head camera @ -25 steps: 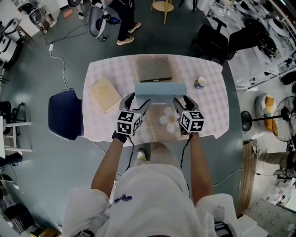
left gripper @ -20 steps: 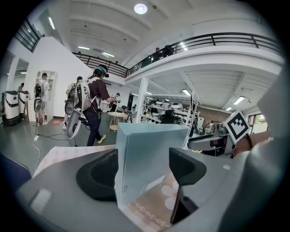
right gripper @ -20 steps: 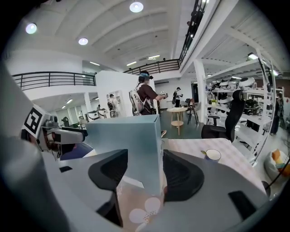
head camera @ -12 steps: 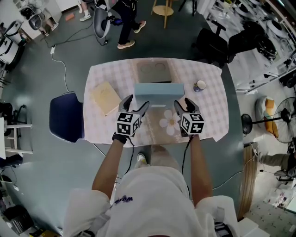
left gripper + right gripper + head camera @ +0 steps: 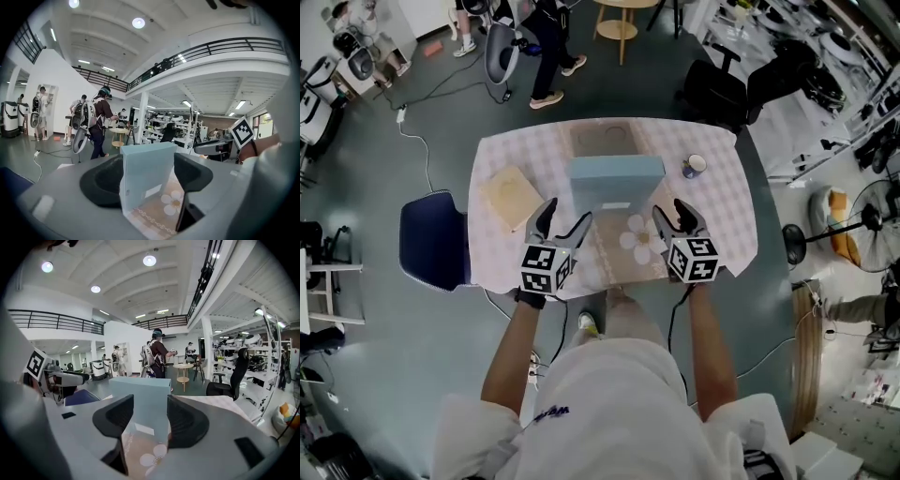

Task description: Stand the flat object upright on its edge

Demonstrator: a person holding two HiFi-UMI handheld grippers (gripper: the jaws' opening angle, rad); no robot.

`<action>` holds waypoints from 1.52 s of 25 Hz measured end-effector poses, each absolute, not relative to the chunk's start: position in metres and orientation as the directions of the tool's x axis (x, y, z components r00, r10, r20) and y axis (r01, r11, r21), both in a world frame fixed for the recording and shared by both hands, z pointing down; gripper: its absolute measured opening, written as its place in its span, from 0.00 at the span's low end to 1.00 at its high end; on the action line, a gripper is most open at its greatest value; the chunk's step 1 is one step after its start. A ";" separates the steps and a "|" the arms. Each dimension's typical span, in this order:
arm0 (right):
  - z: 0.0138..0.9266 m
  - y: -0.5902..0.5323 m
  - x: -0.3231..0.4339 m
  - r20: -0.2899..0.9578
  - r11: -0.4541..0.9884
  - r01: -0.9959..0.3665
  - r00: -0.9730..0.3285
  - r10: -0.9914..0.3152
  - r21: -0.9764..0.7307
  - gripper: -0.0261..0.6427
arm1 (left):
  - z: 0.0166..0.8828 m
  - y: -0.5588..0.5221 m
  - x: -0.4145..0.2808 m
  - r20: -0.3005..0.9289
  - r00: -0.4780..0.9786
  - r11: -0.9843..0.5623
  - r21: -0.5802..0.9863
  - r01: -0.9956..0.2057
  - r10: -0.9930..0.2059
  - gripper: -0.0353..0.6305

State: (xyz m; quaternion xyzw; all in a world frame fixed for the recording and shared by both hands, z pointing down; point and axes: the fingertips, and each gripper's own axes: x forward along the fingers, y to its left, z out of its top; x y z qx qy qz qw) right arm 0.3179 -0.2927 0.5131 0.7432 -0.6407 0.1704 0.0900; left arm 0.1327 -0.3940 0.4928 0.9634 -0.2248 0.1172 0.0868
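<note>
Nearest the person, the left hand-held gripper (image 5: 565,214) and the right hand-held gripper (image 5: 671,210) hover over the front of the worktop (image 5: 722,234), each with jaws wide apart and nothing between the pads. Just past them lies a mat printed with a white flower (image 5: 642,239). At its far edge the flat pale blue box (image 5: 616,183) stands upright on its long edge, clear of both grippers. A tan board (image 5: 511,195) lies to its left, a small cup (image 5: 694,167) sits to its right, and a grey tray (image 5: 605,138) rests behind it.
</note>
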 end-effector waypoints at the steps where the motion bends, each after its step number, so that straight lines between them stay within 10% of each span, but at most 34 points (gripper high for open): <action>1: 0.506 -0.280 0.312 0.355 -0.167 -0.983 0.130 -0.926 -0.075 0.38 | 0.488 -0.384 0.123 0.251 0.877 -0.889 0.106 -0.446 -0.410 0.56; 38: 0.370 -0.012 0.183 0.001 -0.064 -0.998 0.064 -0.998 0.004 0.15 | 0.384 -0.113 -0.020 0.024 0.825 -0.823 -0.079 -0.562 -0.565 0.33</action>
